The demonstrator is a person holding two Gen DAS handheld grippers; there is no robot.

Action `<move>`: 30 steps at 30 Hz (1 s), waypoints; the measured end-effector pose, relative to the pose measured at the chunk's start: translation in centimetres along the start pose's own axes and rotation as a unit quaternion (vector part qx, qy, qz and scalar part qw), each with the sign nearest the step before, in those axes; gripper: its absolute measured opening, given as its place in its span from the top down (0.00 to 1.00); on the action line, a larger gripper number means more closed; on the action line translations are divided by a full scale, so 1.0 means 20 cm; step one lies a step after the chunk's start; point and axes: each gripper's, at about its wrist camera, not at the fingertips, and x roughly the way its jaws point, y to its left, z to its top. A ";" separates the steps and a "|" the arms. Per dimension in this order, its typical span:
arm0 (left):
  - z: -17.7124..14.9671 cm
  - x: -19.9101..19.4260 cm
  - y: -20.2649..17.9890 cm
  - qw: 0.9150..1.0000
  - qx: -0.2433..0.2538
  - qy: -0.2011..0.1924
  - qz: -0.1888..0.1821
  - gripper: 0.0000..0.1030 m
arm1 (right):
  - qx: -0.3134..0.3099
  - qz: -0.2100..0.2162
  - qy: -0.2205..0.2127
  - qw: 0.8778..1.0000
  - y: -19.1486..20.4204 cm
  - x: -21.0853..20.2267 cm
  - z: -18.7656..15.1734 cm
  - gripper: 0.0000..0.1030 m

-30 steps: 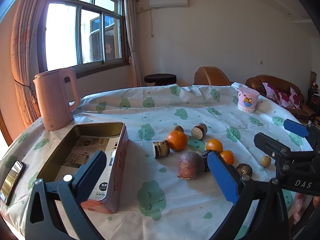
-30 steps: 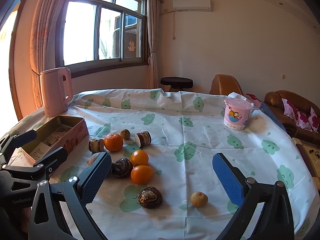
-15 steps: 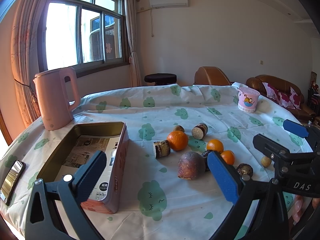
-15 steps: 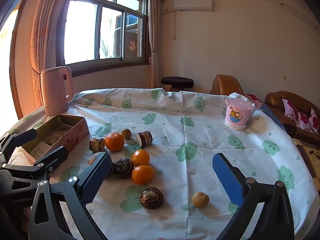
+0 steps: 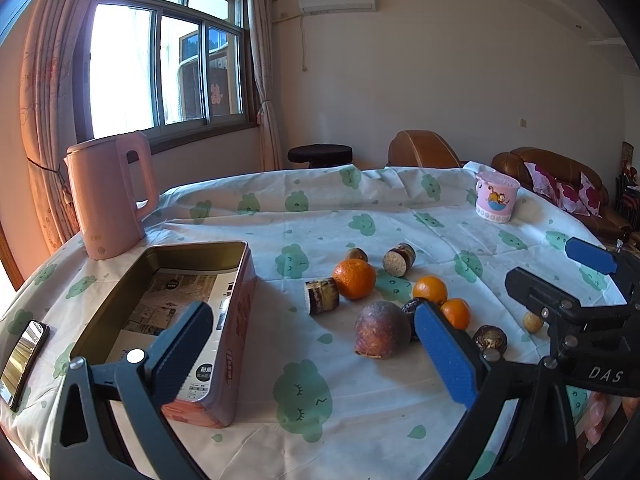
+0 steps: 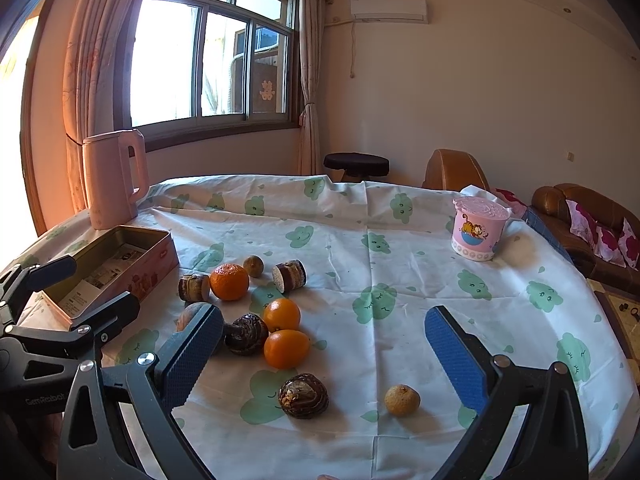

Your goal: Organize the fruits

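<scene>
Several fruits lie loose on the tablecloth: three oranges, a large purple-brown fruit, two dark round ones, two cut cane pieces, and small yellowish ones. An open pink tin box holding paper stands at the left. My left gripper is open and empty above the table's near edge, between box and fruits. My right gripper is open and empty, hovering near the fruits.
A pink kettle stands behind the box. A pink cartoon cup stands at the far right. A phone lies at the left table edge. Sofas and a stool stand beyond the table.
Both grippers have edged very slightly forward. Nothing on the table has moved.
</scene>
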 end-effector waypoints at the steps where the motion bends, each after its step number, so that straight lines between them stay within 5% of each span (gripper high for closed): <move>1: 0.00 0.00 0.00 1.000 0.000 0.001 0.000 0.00 | 0.001 0.001 0.000 1.000 0.00 0.00 0.00 0.01; 15: -0.06 0.14 -0.07 0.999 -0.004 0.034 -0.024 0.00 | 0.043 -0.028 0.016 0.999 -0.20 0.06 -0.11 0.01; 20: -0.06 0.17 -0.10 0.998 -0.002 0.046 -0.045 0.08 | 0.069 -0.050 0.033 0.996 -0.32 0.09 -0.17 0.02; 30: -0.03 0.26 -0.18 0.994 0.031 0.078 -0.072 0.28 | 0.063 -0.025 0.073 0.995 -0.35 0.16 -0.24 0.28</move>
